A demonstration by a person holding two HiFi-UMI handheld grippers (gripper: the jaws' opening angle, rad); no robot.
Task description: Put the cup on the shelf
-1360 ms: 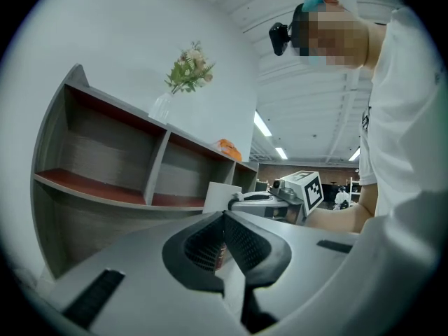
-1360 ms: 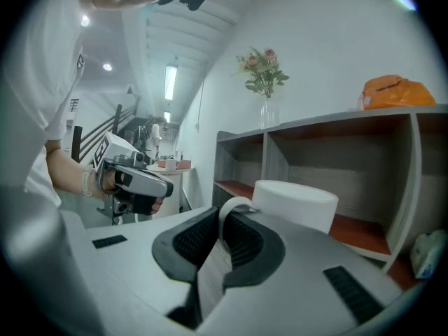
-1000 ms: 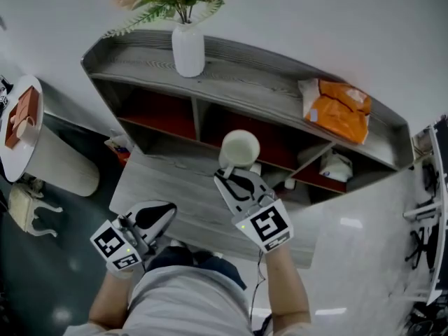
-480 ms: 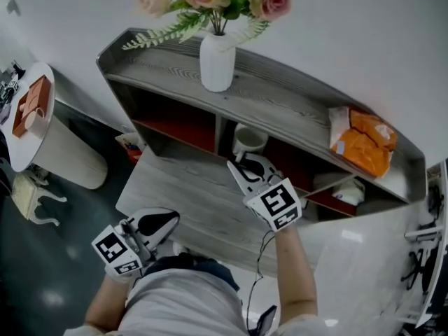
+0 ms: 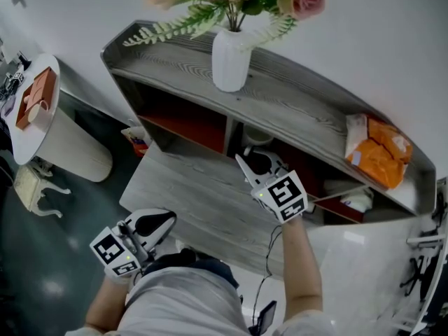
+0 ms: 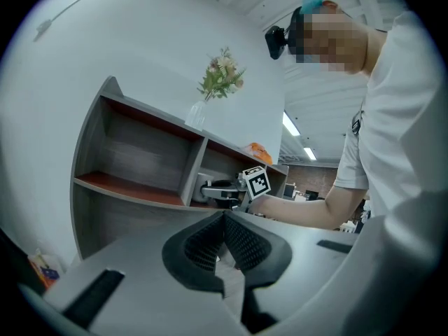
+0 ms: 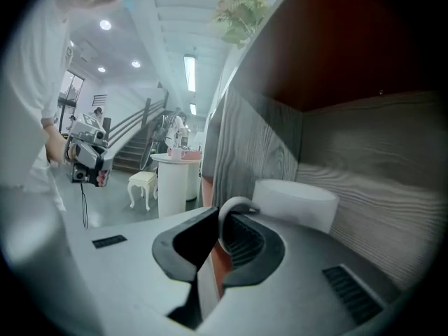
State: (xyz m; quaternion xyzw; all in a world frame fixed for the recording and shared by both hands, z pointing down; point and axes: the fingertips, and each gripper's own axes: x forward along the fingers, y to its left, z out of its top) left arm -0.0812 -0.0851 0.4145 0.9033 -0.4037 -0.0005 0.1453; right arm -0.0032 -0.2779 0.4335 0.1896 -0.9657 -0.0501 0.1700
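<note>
Cup (image 7: 297,203) is inside the shelf (image 5: 301,114), in the compartment just right of the divider below the vase (image 5: 231,61). Right gripper (image 7: 222,231) reaches into the shelf, jaws clamped on the cup's handle. Left gripper (image 6: 224,221), jaws closed and empty, hangs in front of the shelf, well apart from it

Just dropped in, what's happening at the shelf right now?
The person's right gripper has its jaws shut on the handle of the white cup, holding it inside the middle compartment of the shelf. Whether it rests on the board isn't clear. The left gripper, jaws together and empty, hangs near the table edge.
</note>
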